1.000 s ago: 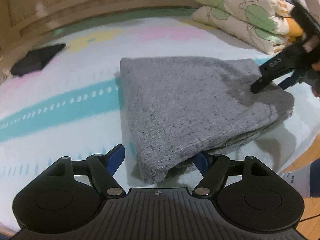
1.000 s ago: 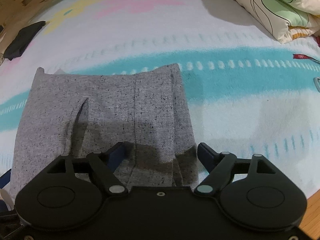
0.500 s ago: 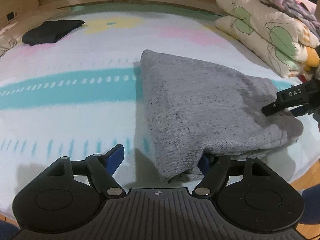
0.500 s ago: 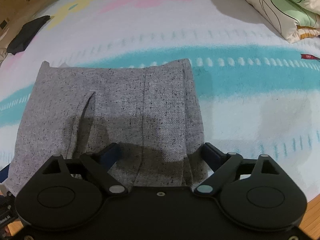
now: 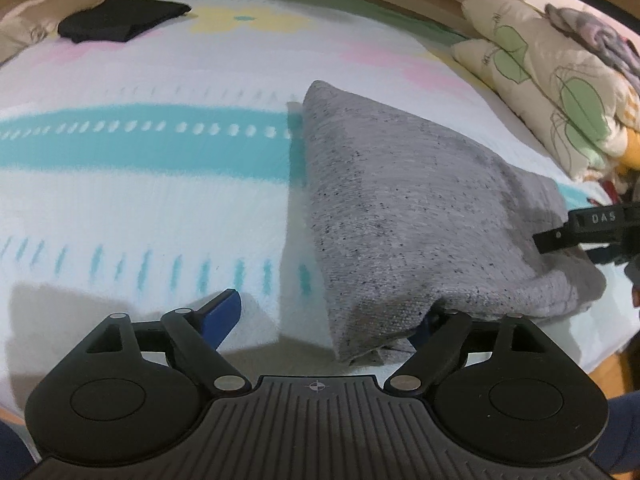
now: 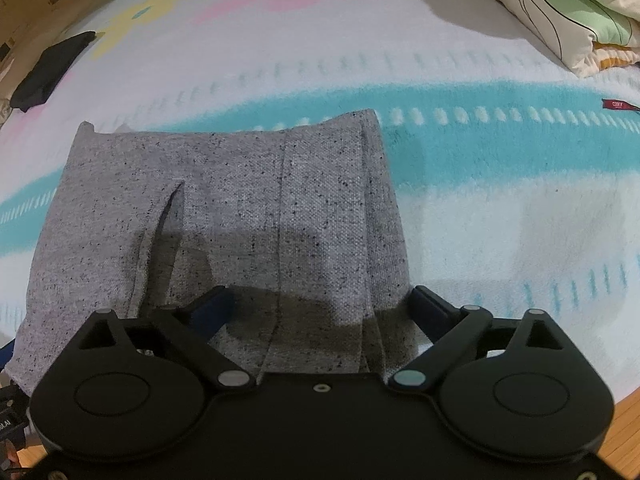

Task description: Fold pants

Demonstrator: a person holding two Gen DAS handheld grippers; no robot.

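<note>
One bed sheet, white with teal band. One stack of floral quilts, far right. One pair of grey pants, folded, flat on sheet near bed's front edge. One dark folded garment, far left. Two grippers: left gripper astride near corner of pants, jaws just opening, wide, gripping nothing; right gripper astride front edge, likewise opening, wide, gripping nothing.

The pants are coarse, matt grey flecked knit cloth lying on a soft, fuzzy printed blanket, while each gripper is matt black plastic with small shiny metal pivots.
</note>
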